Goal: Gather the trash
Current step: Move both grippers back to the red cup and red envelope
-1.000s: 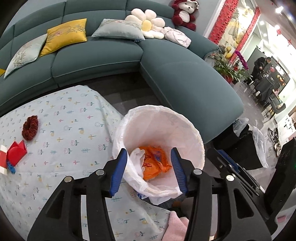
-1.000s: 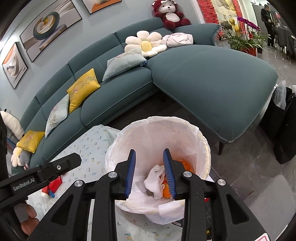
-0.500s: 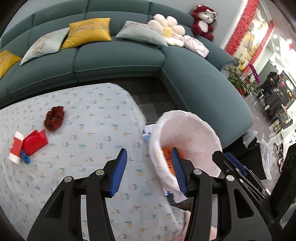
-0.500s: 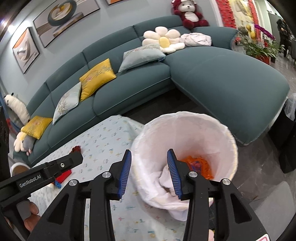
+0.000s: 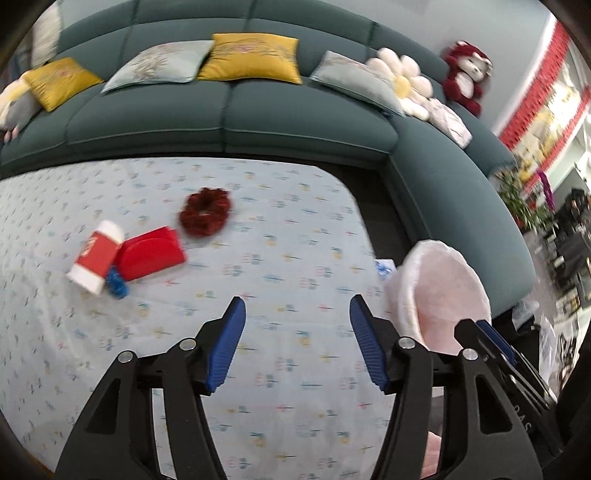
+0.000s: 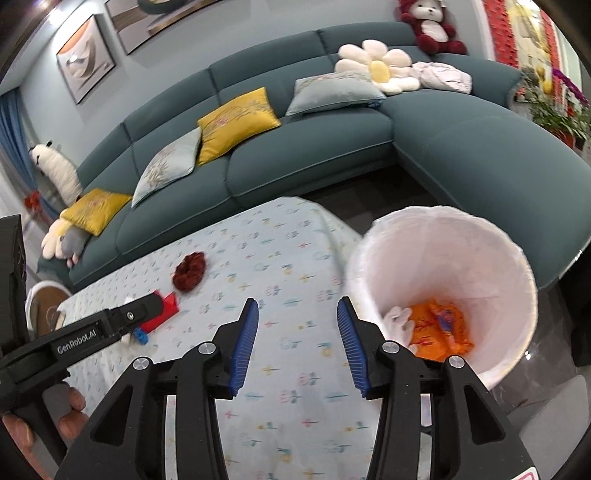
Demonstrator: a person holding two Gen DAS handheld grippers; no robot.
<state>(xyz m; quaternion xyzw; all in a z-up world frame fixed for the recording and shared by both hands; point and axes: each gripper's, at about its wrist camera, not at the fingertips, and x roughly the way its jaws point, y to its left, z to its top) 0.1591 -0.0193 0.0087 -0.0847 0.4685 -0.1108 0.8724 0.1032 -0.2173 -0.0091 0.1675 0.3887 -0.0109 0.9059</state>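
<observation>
- Grippers sit nearest, both over the patterned tablecloth [image 5: 295, 258]; left gripper [image 5: 297, 341] has its blue pads [image 5: 227, 343] fairly wide apart with nothing between them, jaws opening; right gripper [image 6: 297, 343] has its pads [image 6: 243, 341] moderately apart, also empty, jaws opening
- Fingers of a hand [image 6: 62, 410] grip the left gripper's black handle at the near left of the right wrist view
- Bin [image 6: 447, 236], lined with a white bag, stands off the table's right edge, just right of the right gripper; inside lie an orange wrapper [image 6: 439, 328] and a crumpled white tissue [image 6: 397, 317]; in the left wrist view the bin is just right of that gripper's right finger
- Farther left on the cloth lies a cluster: a red-and-white pack [image 5: 96, 256], a red pouch [image 5: 151, 253] touching it, and a small blue item [image 5: 117, 284] at their near edge
- Scrunchie [image 5: 205, 211], dark red, lies just beyond the pouch, apart from it
- Sofa [image 5: 229, 122], teal, curves along the far side and round to the right, with yellow and grey cushions, a flower pillow [image 6: 378, 68] and a red plush bear [image 6: 430, 26]
</observation>
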